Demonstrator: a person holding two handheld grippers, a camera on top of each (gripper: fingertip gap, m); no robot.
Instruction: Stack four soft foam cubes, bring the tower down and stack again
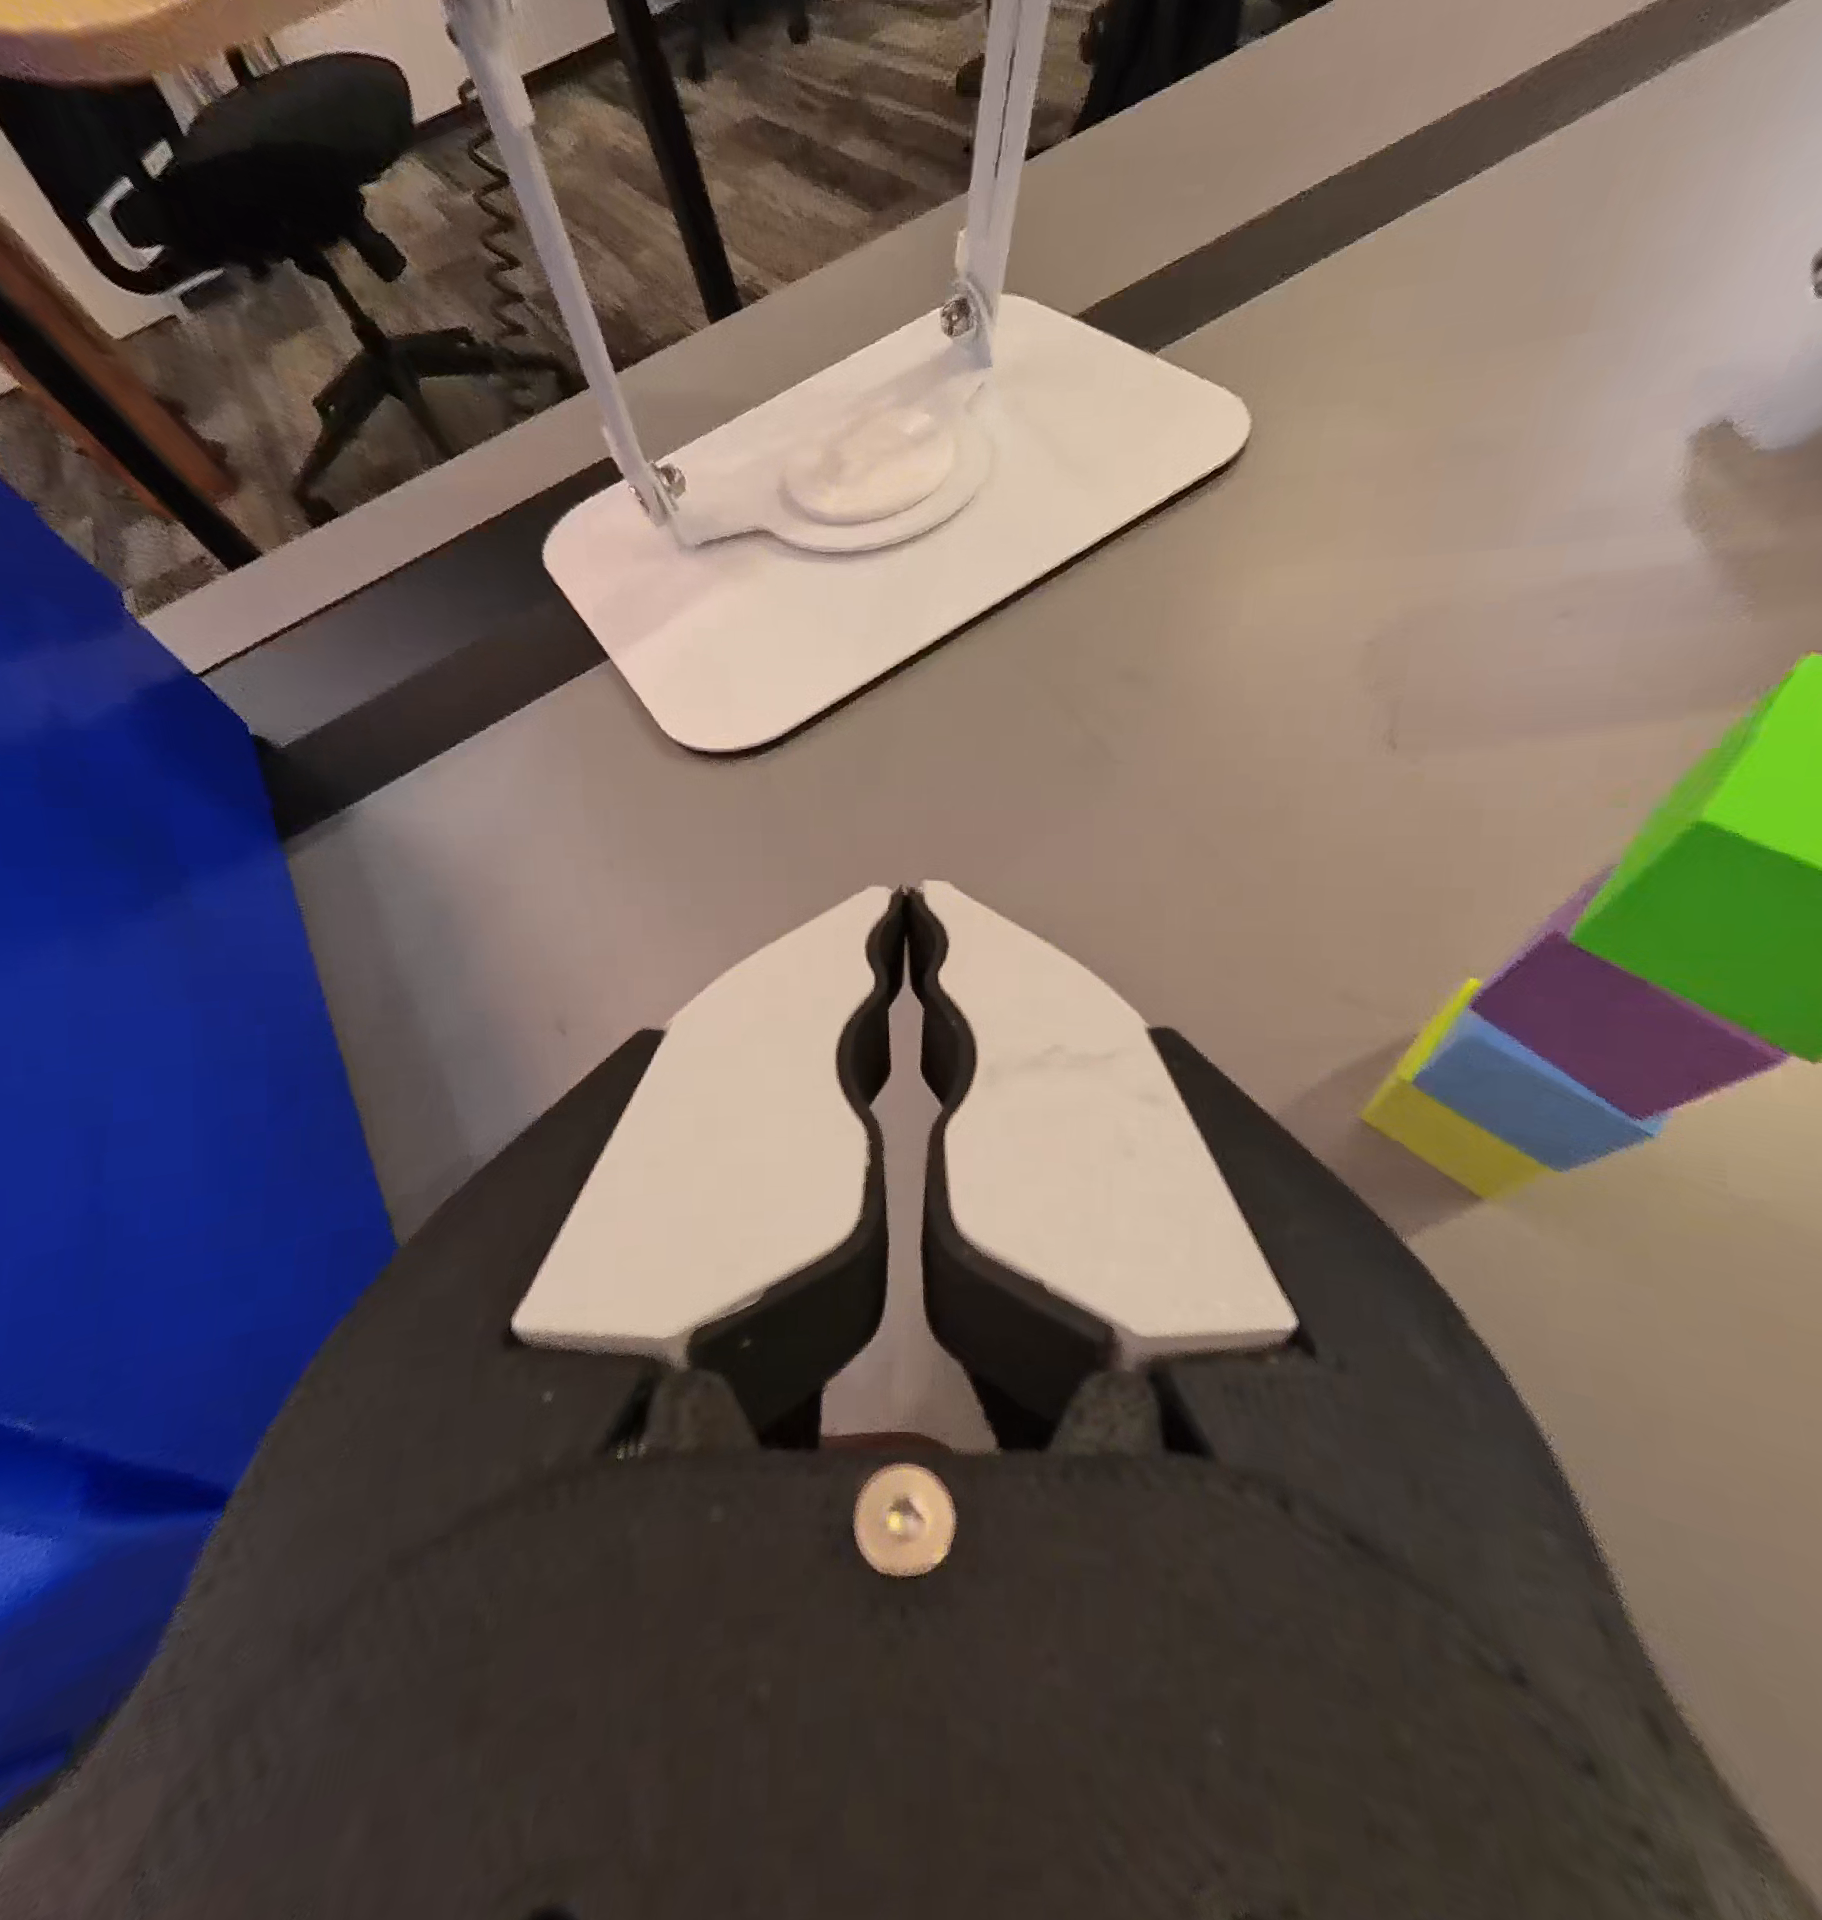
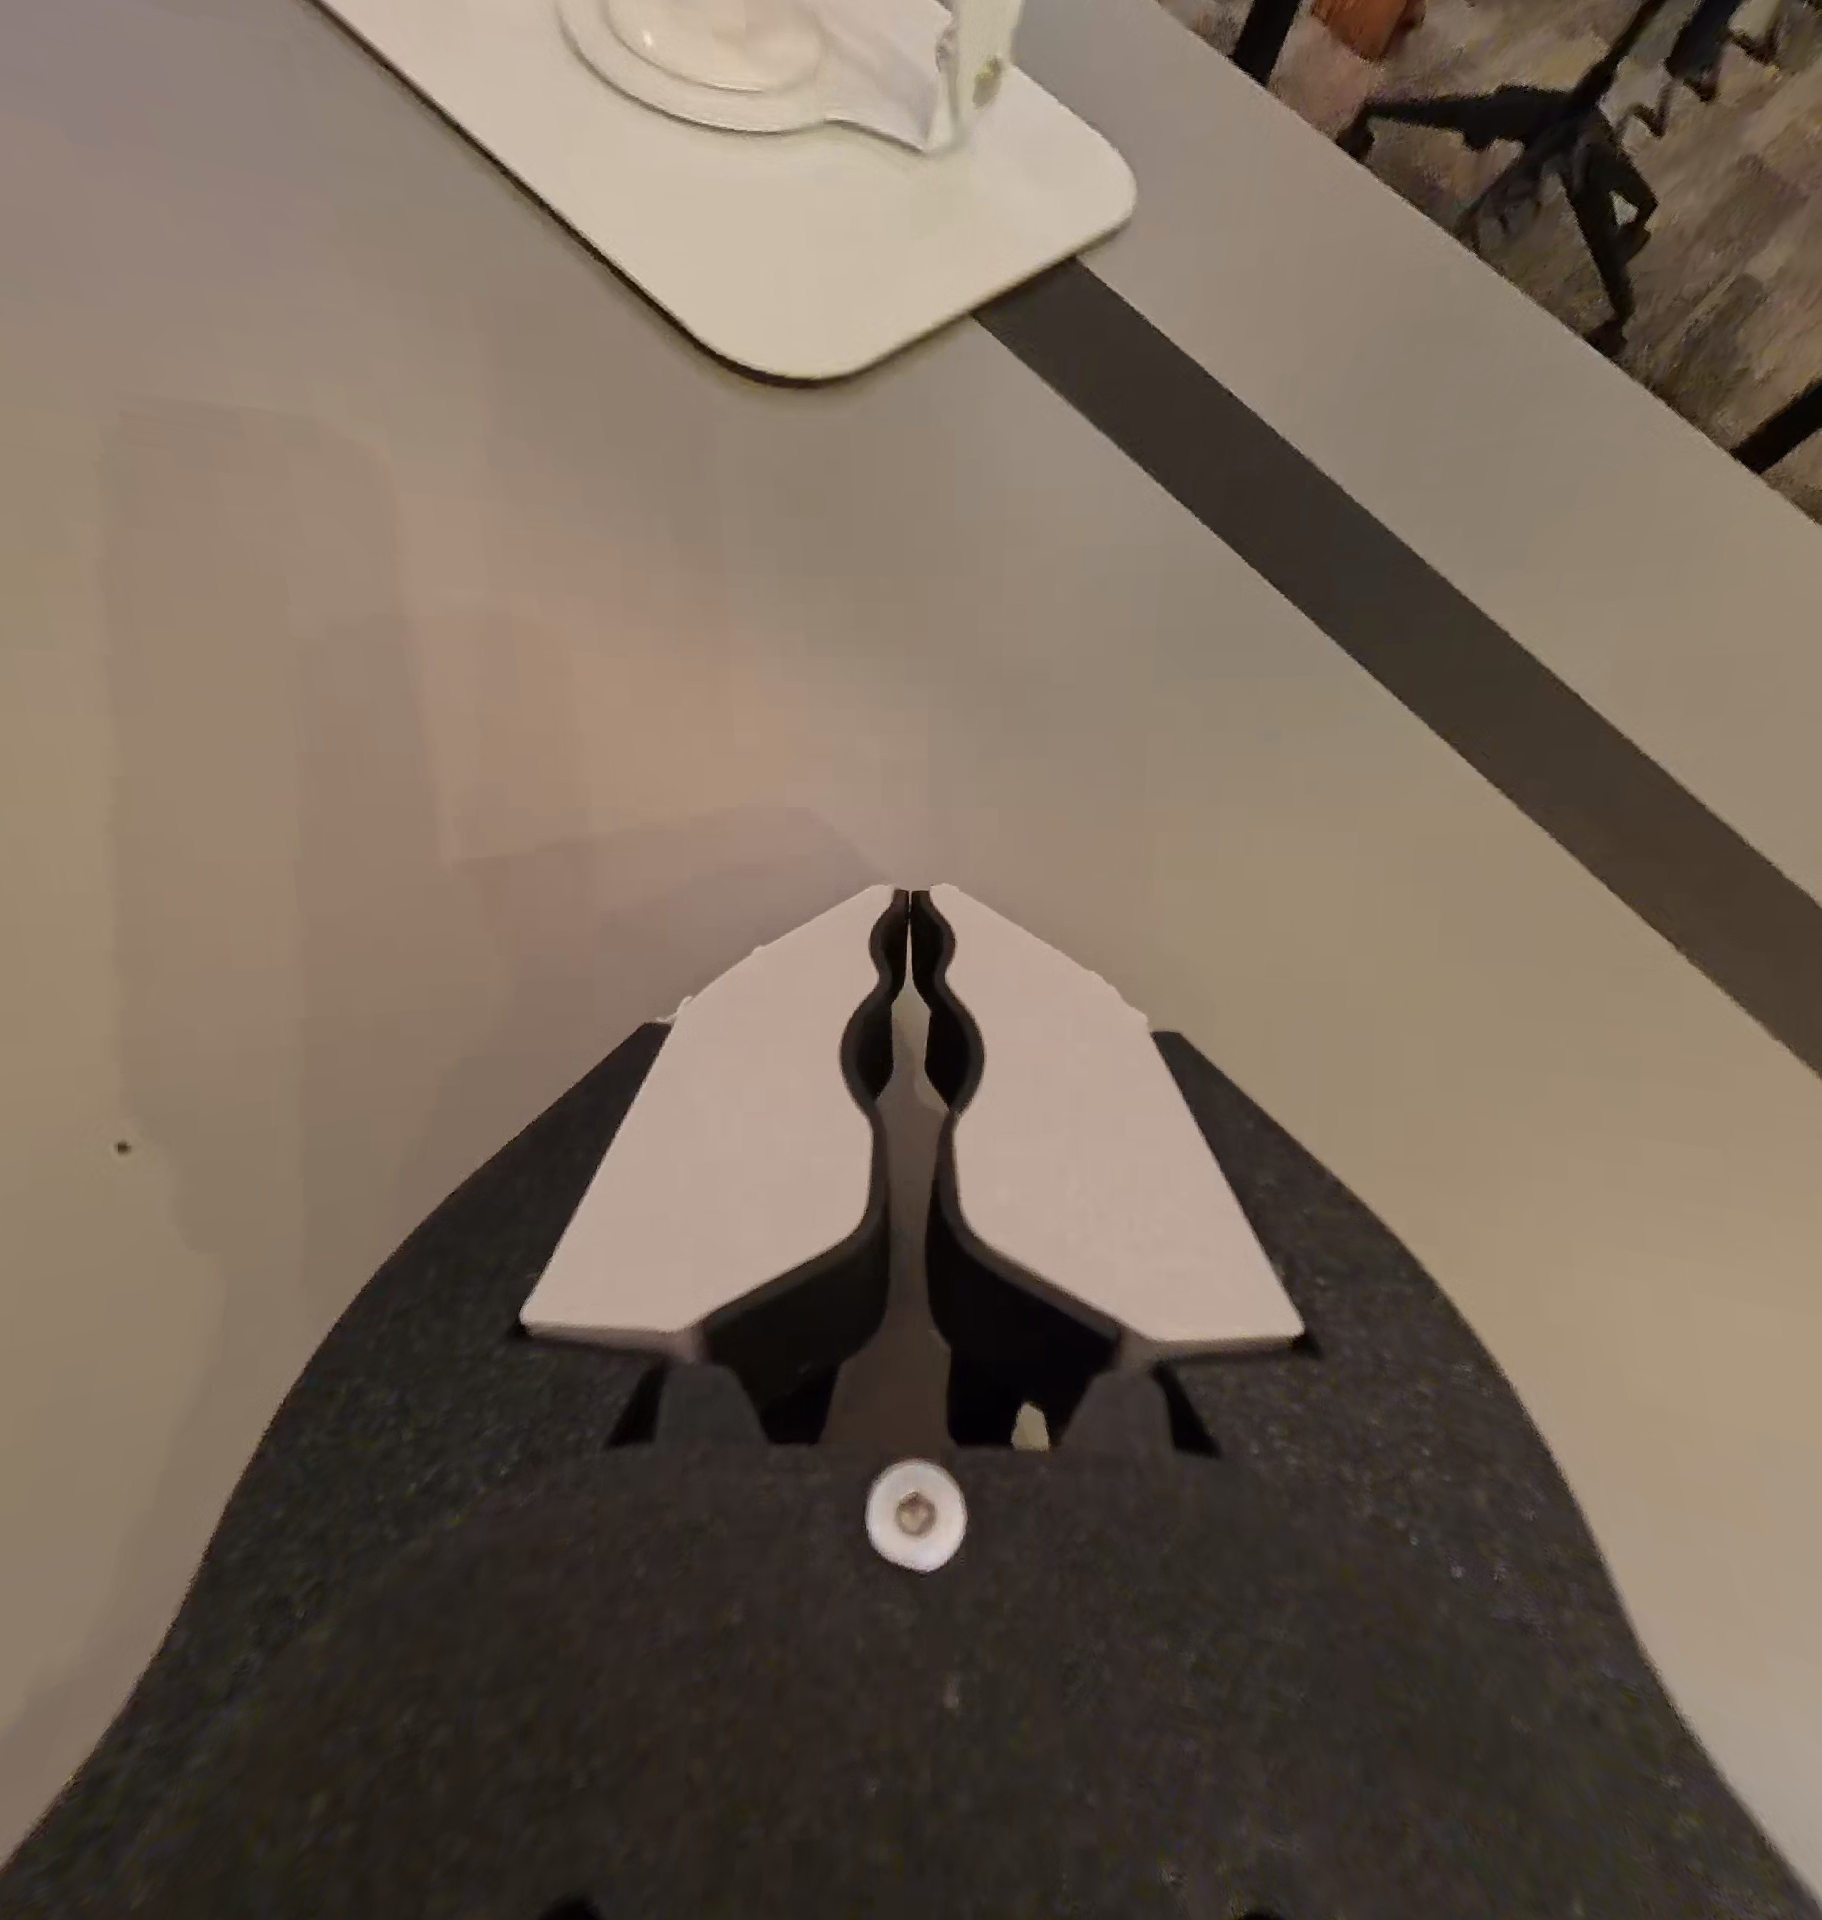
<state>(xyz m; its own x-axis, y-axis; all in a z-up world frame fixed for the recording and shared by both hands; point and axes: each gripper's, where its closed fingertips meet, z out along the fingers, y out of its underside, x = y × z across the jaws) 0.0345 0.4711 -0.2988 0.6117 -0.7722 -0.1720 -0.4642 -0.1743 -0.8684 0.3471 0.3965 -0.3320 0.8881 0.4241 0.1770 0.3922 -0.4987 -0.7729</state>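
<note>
table: pale grey top [image 1: 1250, 675], smooth and matte, crossed at its far side by a dark channel [image 2: 1458, 582] with a further grey strip beyond it.
room: patterned carpet floor [image 1: 803, 177] past the table edge; a black swivel chair [image 1: 294, 177] on a star base; a wooden tabletop edge [image 1: 76, 42] in the top left corner.
lamp base: white rounded plate [image 1: 886, 571] flat on the table against the dark channel, two white arms [image 1: 1000, 166] rising from a round hub.
blue cloth: a bright blue fabric mass [image 1: 107, 987] fills the left edge of the left wrist view.
tower: four foam cubes stacked, seen at the right edge of the left wrist view; yellow cube [image 1: 1447, 1143] at the bottom on the table, blue cube [image 1: 1530, 1091] on it, purple cube [image 1: 1613, 1018] next, green cube [image 1: 1759, 862] on top.
left gripper [image 1: 905, 896]: jaws together at the tips, clamped on nothing, over bare table left of the tower and apart from it.
right gripper [image 2: 908, 896]: jaws together, clamped on nothing, above bare table short of the lamp base.
in the way: only open table lies between the left gripper and the tower.
</note>
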